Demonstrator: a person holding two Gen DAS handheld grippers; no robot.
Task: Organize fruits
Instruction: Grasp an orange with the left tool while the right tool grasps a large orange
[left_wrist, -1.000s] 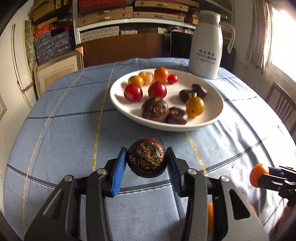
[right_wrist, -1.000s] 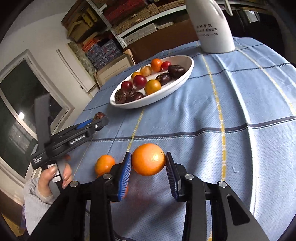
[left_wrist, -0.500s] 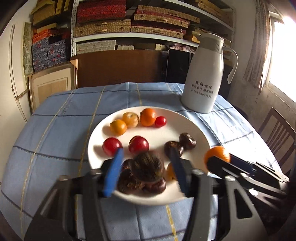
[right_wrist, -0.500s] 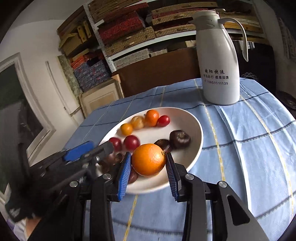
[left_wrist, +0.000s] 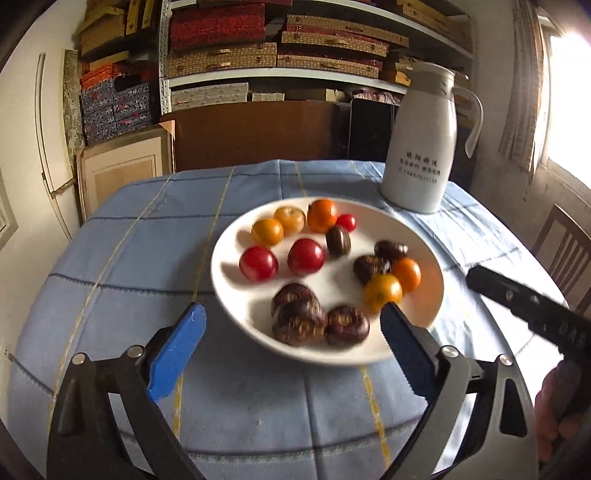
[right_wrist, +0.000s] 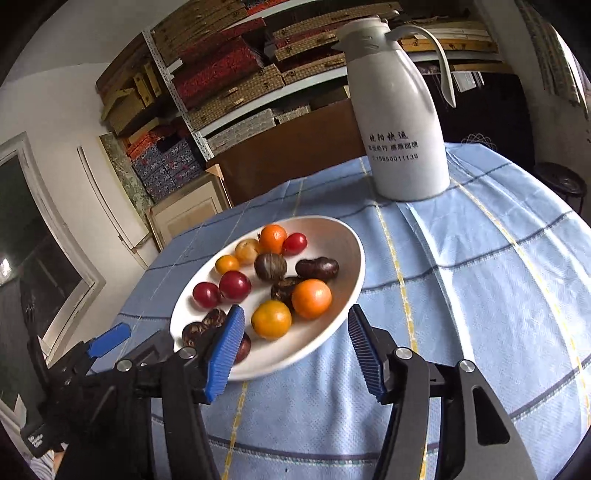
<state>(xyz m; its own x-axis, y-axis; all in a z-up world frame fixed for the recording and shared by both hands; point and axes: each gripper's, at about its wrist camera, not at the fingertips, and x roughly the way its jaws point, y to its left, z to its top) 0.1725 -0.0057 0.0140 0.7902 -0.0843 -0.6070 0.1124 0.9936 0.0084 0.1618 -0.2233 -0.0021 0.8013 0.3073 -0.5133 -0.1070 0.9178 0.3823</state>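
Hovering at the near edge of the plate (left_wrist: 424, 240), I have both grippers spread and empty. My left gripper (left_wrist: 291, 354) has just been opening and now stands very wide, its blue pads framing the plate's near rim, with nothing between them but the dish and the chestnuts (left_wrist: 299, 317) lying on it below. My right gripper (right_wrist: 295, 347) has also just been opening; its jaws stand about half apart and hold nothing, and the orange (right_wrist: 311, 298) sits on the plate just beyond them, beside a yellow-orange fruit (right_wrist: 271, 319).

The fruit is all on the white plate, which rests on the blue checked cloth (right_wrist: 480, 295). Two red tomatoes (left_wrist: 258, 263) lie toward its left side, a small red one (left_wrist: 346, 222) and three orange or yellow fruits along the far rim, and dark chestnuts are scattered from the middle to the near rim. One chestnut (left_wrist: 338, 240) stands on edge near the centre.

A white jug (right_wrist: 402, 122) stands upright on the cloth beyond the plate, apart from it. From the left camera, the right gripper's dark body comes in at the right edge with a hand (left_wrist: 554, 413) on it.
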